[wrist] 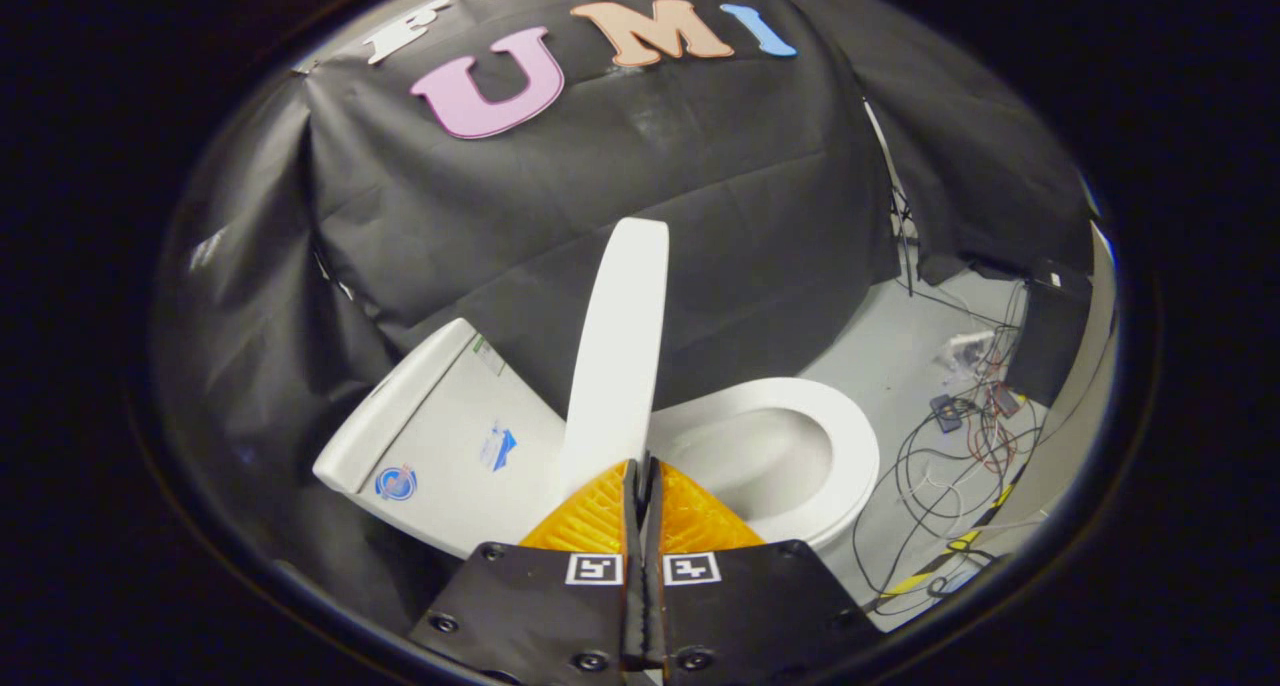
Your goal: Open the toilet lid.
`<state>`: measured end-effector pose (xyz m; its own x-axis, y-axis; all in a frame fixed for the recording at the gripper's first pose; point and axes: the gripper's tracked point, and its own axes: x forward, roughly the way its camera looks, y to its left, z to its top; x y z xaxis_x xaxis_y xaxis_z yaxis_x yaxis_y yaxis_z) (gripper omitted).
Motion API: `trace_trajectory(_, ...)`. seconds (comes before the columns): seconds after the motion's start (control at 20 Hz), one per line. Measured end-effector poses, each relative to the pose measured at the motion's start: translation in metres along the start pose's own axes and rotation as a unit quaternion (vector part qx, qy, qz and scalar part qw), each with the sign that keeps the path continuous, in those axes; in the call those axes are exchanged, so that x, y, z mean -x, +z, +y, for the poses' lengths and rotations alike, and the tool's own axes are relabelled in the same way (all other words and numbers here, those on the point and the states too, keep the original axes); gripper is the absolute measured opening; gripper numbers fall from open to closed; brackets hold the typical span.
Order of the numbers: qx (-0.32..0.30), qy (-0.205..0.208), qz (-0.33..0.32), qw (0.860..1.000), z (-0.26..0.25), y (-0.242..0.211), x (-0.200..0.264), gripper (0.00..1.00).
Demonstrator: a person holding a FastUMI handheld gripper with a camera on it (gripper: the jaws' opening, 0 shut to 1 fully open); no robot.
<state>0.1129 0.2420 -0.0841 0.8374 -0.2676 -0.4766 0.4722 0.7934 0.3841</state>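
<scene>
Black cloth (pixel 600 216), creased and faintly glossy, hangs as the booth's back wall, and a pale grey smooth floor (pixel 900 356) runs out from under its hem on the right.

Seen from the gripper's camera, a white glazed toilet stands against that cloth. Its boxy white tank (pixel 440 436) sits to the left of the fingers, tilted in the fisheye, with two small blue stickers on its flat face. The white oval seat ring (pixel 850 446) lies down flat over the bowl to the right, and the hollow of the white ceramic bowl (pixel 760 456) shows through the ring, smooth and shaded.

The white plastic toilet lid (pixel 620 356) stands raised, seen nearly edge-on as a long narrow slab with a rounded top. It rises straight up from the fingertips, between the tank and the seat ring, and its top crosses the black cloth behind it.

The gripper (pixel 640 471) has its two ribbed, wedge-shaped fingers (pixel 590 521) drawn together, a thin dark slit left between them. Their tips meet at the lid's lower end; whether they pinch the lid's edge or merely touch it cannot be told. Flat dark plates with square printed markers sit behind the fingers.

Further right, a tangle of thin loose cables (pixel 950 456) lies on the floor beside a dark box (pixel 1045 346).
</scene>
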Motion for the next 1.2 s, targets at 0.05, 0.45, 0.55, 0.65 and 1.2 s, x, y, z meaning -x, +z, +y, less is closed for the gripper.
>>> trace_trajectory(0.05, 0.001, 0.001, 0.0, 1.0, 0.002, 0.001, 0.001, 0.01)
trace_trajectory(0.45, 0.012, 0.016, -0.004, 1.0, 0.023, 0.006, 0.002, 0.01)
trace_trajectory(0.55, 0.018, 0.019, -0.006, 1.0, 0.03, 0.006, 0.002, 0.01)
trace_trajectory(0.65, 0.022, 0.023, -0.008, 0.999, 0.038, 0.008, 0.002, 0.01)
trace_trajectory(1.2, 0.046, 0.031, -0.012, 0.998, 0.065, 0.009, 0.004, 0.01)
